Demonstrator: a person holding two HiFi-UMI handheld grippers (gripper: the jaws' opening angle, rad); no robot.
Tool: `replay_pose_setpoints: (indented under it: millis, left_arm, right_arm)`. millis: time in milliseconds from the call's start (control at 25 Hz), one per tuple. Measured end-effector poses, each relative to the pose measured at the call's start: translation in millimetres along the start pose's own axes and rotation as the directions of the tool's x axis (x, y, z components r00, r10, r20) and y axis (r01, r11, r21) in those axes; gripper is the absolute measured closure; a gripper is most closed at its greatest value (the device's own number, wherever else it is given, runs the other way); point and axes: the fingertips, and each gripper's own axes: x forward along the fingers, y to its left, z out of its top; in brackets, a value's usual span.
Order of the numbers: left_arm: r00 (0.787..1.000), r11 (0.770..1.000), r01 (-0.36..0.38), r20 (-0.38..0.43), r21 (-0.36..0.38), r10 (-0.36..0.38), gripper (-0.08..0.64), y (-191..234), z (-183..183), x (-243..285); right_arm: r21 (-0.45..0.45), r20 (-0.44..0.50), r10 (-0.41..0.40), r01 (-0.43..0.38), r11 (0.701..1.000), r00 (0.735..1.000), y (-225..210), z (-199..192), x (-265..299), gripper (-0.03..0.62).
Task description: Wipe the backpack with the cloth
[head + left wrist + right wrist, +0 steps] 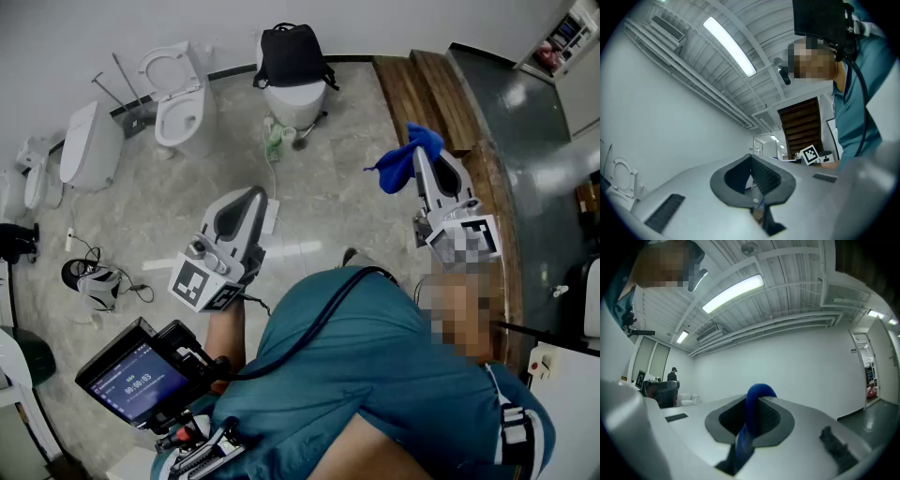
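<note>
A black backpack [292,54] sits on top of a white toilet [294,99] at the far wall. My right gripper [420,157] is raised at the right, shut on a blue cloth [406,156] that hangs from its tip. In the right gripper view the cloth [751,423] is pinched between the jaws, which point up at the ceiling. My left gripper [251,200] is held at centre left, well short of the backpack. In the left gripper view its jaws [752,180] are closed with nothing between them, aimed upward.
More white toilets [178,94] and a tank [89,145] stand along the left wall. A green bottle [273,141] stands by the backpack's toilet. Cables and a headset [94,281] lie on the floor at left. Wooden steps [427,94] run at the right.
</note>
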Motion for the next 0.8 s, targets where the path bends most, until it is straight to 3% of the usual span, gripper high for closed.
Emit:
replay_pose_setpoints:
  millis: [240,600,800]
  left_arm:
    - [1.0,0.999,-0.011,0.008,0.044,0.011,0.557,12.2,-12.6,3.9]
    - [0.996,0.993,-0.086,-0.006,0.08,0.086,0.557,103.7,-37.4,62.6]
    - [0.996,0.992,-0.083,-0.03,0.096,0.086,0.557,158.8,-54.8,123.6]
  right_arm:
    - [-0.021,0.008,0.024,-0.024,0.999,1.0,0.0,-4.8,20.4,0.563]
    - [-0.011,-0.013,0.053,-0.053,0.999,0.999,-45.3,-28.7,121.2,0.563]
    - [-0.046,-0.007,0.064,-0.064,0.997,0.998,-88.5,-37.6,189.6,0.563]
